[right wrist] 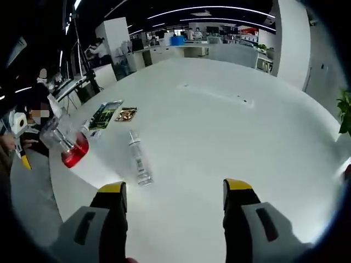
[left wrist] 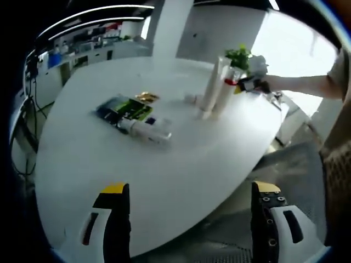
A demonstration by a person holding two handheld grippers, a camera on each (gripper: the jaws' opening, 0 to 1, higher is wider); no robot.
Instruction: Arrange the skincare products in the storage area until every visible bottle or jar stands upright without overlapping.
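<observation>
Skincare bottles lie and stand scattered on a broad white desk [left wrist: 181, 164]. In the left gripper view the left hand-held gripper [left wrist: 191, 211] hovers low over the near rim, its yellow-tipped black jaws spread wide with nothing between them. Ahead of it a white bottle [left wrist: 147, 129] lies on its side, touching a flat dark tray [left wrist: 123, 109] with green packets, and a small gold packet [left wrist: 147, 97] sits just beyond. Farther off, two tall pale tubes [left wrist: 216, 87] stand upright, leaning close together, near a green plant [left wrist: 238, 56]. A person's bare forearm [left wrist: 307, 86] reaches in from the right, ending in the other gripper beside the tubes; whether that gripper touches them is too small to tell. In the right gripper view the right hand-held gripper [right wrist: 174, 200] is held above the smooth, glossy desk top [right wrist: 230, 126], its jaws wide apart and empty. Ahead and left of the jaws a slim clear bottle [right wrist: 138, 159] lies flat on its side. Toward the left rim rests the tray [right wrist: 105, 114] with the gold packet [right wrist: 127, 114] just beside it, and at that edge a clear bottle with red liquid [right wrist: 68, 145] is tilted, near the other gripper [right wrist: 19, 134]; its grip there is unclear. Office shelving and ceiling light strips fill the background.
</observation>
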